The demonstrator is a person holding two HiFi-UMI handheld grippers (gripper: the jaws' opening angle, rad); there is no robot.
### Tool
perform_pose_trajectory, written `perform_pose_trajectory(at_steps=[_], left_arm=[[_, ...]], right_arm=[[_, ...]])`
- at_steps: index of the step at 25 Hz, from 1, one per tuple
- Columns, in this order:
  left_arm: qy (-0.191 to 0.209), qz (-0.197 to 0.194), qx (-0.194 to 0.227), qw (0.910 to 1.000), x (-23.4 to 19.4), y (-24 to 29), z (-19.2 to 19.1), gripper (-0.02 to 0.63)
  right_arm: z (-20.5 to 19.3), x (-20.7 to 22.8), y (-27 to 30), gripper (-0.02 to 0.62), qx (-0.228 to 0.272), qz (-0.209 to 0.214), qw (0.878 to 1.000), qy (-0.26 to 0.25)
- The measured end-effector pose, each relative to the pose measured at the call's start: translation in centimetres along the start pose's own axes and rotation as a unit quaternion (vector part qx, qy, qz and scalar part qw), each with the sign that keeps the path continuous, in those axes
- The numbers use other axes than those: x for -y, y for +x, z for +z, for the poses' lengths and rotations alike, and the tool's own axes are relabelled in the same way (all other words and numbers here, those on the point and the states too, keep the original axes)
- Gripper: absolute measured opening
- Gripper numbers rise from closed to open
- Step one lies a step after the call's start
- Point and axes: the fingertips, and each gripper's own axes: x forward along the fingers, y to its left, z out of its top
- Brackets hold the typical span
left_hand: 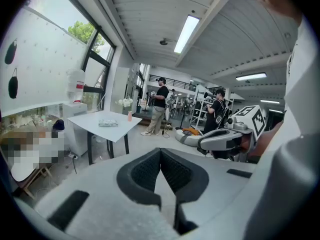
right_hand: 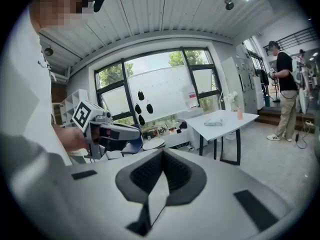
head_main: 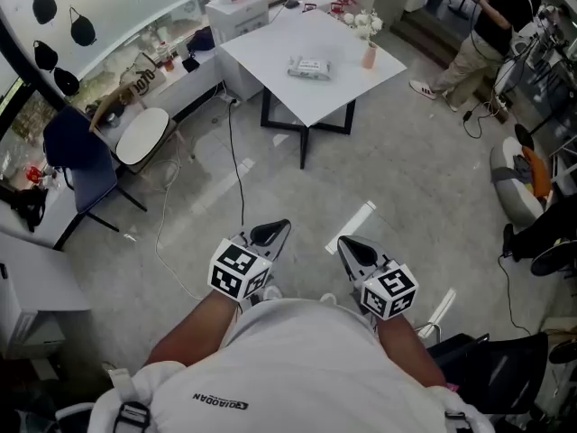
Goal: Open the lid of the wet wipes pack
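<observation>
The wet wipes pack (head_main: 309, 68) lies flat on a white square table (head_main: 270, 48) far ahead across the floor. It also shows small in the left gripper view (left_hand: 108, 123) and the right gripper view (right_hand: 213, 123). Both grippers are held close to the person's body, well short of the table. The left gripper (head_main: 275, 232) has its jaws together with nothing between them (left_hand: 160, 151). The right gripper (head_main: 348, 244) is likewise shut and empty (right_hand: 163, 152). They hang side by side over bare floor.
A pink bottle (head_main: 370, 57) and white flowers (head_main: 365, 23) stand on the table's far right. A chair with a dark jacket (head_main: 77, 147) and a round white stool (head_main: 142, 136) sit at left. A cable (head_main: 236, 170) crosses the floor. A person (head_main: 491, 25) stands at far right.
</observation>
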Motion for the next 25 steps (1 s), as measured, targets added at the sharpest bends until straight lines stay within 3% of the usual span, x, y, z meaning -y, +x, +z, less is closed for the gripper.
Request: perform_pose_trajectory(at_steps=[14,25], left_arm=[[0.000,-0.016,-0.006,0.9999,-1.7,-0.7,-0.9,-0.002],[-0.004,-0.029,-0.024,0.9993,-4.6,-3.3,-3.5,-0.002]], right_arm=[[-0.2,-1.5,2.0,0.006,0.000,-0.006,1.000,0.006],[-1.9,-4.1,4.6,0.006,-0.008,-0.039,0.999,0.032]])
